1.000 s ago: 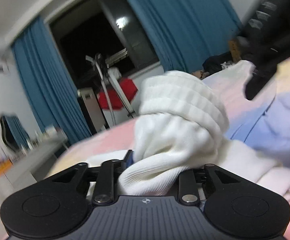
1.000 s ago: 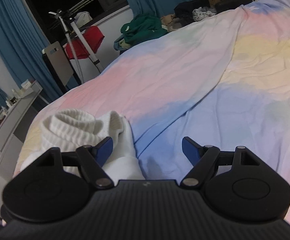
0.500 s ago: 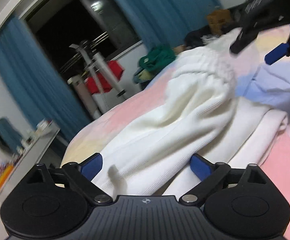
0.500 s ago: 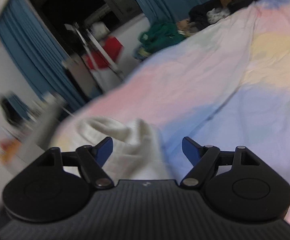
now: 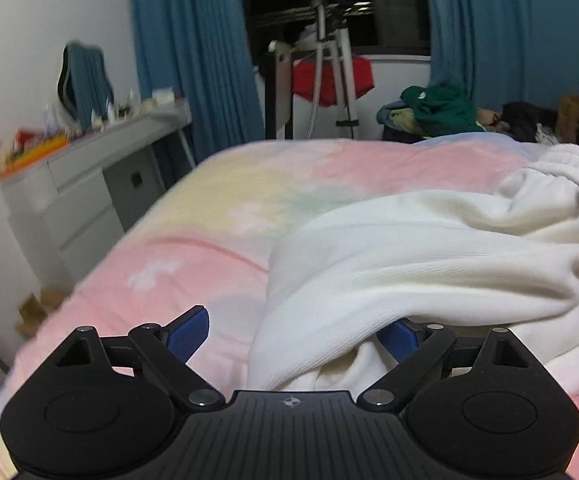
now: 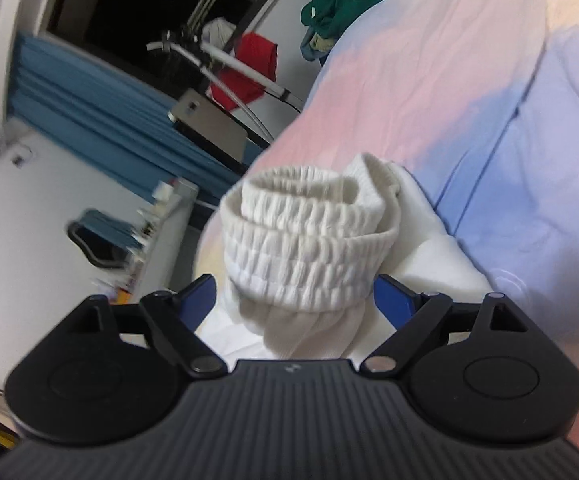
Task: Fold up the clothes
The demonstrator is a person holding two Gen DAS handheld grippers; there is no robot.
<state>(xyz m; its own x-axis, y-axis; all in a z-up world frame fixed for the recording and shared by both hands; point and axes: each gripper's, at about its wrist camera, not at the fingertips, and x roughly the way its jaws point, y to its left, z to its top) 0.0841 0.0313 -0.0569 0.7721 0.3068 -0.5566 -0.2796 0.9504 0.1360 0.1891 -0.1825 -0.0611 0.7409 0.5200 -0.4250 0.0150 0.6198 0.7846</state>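
Note:
A white knitted garment [image 5: 429, 264] lies bunched on the pastel bed cover [image 5: 209, 240]. My left gripper [image 5: 293, 326] stands wide over the garment's near fold, its jaws closing a little. The cloth drapes over the right finger [image 5: 397, 336], and neither pad presses on it. In the right wrist view the garment's ribbed cuff [image 6: 305, 248] stands rolled up between the jaws of my right gripper [image 6: 293, 286]. Those jaws are opening, and the blue pads [image 6: 389, 300] sit clear of the cuff on both sides. The rest of the white garment [image 6: 429, 256] spreads beyond the cuff on the bed cover [image 6: 489, 80].
A grey desk with drawers [image 5: 81, 184] stands left of the bed, cluttered on top. Behind the bed are a drying rack with a red cloth [image 5: 329, 76], blue curtains [image 5: 193, 60] and a pile of green clothes [image 5: 437, 108]. The bed's left edge drops off near the desk.
My left gripper let go of the white garment, spread its jaws, drew back leftward and rolled level. My right gripper rolled and closed in on the ribbed cuff, which now sits between its jaws.

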